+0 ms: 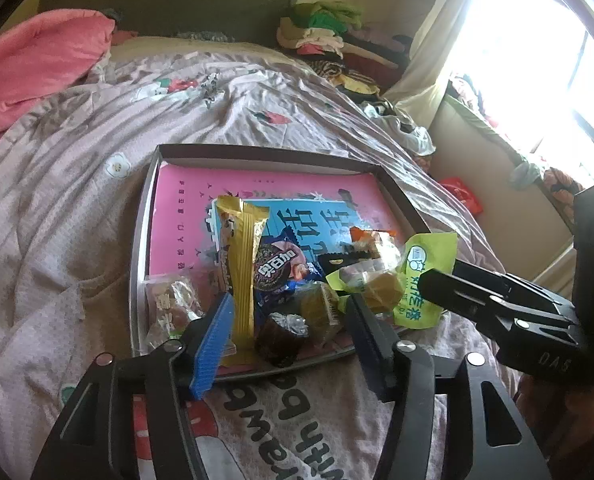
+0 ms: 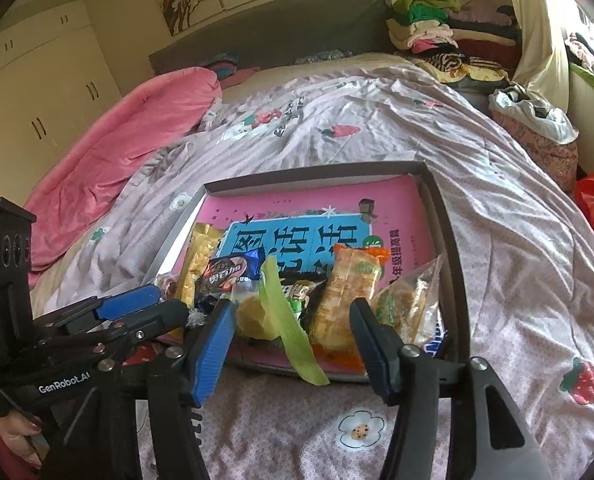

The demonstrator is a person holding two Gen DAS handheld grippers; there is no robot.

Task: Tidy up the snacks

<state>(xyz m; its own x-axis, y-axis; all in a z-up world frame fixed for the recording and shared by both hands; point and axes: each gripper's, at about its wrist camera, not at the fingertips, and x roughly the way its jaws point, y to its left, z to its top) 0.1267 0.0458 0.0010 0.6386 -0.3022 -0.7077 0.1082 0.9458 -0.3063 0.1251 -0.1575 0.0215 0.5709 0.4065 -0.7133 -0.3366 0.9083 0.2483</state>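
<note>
Lying in a heap at the near end of a shallow cardboard tray (image 1: 145, 216), the snacks sit on a pink book (image 1: 185, 200) that covers the tray floor. Taking the tray as our landmark, we see a long yellow wafer pack (image 1: 243, 276) standing lengthwise toward its left side, with a dark round-biscuit pack (image 1: 275, 268) touching it on the right and a clear-wrapped candy (image 1: 169, 300) in the near left corner. At the near rim lie a dark foil-topped cake (image 1: 283, 336) and a small yellow cake (image 1: 321, 312). Toward the right rim a lime-green packet (image 1: 425, 280) overhangs the edge, and an orange-trimmed cracker pack (image 2: 349, 300) lies beside a clear bag of pastry (image 2: 409, 304).

Our left tongs (image 1: 289, 340) hang just over the near rim, spread wide with nothing between them, the foil-topped cake in the gap below. Our right tongs (image 2: 293, 340) are likewise spread and empty, poised over the near rim above the green packet and the cracker pack.

The tray rests on a bed with a pale strawberry-print quilt (image 2: 497, 208). Beyond the tray's far left corner a pink blanket (image 2: 117, 160) is bunched, and folded clothes (image 2: 425, 24) are stacked past its far right corner.
</note>
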